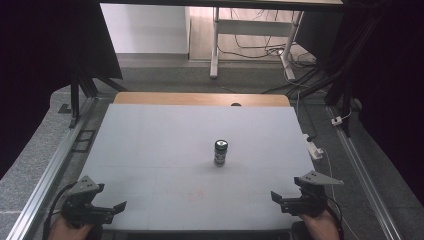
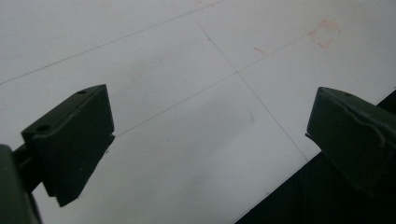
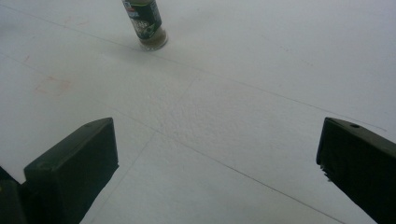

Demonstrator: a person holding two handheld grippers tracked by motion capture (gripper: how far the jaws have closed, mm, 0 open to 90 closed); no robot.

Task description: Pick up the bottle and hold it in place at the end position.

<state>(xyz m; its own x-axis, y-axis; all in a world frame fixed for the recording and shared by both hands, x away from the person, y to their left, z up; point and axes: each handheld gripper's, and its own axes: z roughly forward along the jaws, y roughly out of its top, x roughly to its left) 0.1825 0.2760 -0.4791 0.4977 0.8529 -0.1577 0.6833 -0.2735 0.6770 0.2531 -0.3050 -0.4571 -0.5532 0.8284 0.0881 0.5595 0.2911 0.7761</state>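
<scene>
White tabletop (image 1: 165,145) bears one upright jar (image 1: 221,152); both tongs gape wide, empty; dark room beyond.

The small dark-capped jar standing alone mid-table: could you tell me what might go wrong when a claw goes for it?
The small dark-capped glass jar is narrow and upright, so a jaw brushing it could tip it and let it roll on the smooth white table. The right claw and left claw, both open, sit at the near edge, leaving a long reach.

Jar (image 1: 221,152) upright mid-table (image 1: 150,135) — both tools well apart.
</scene>
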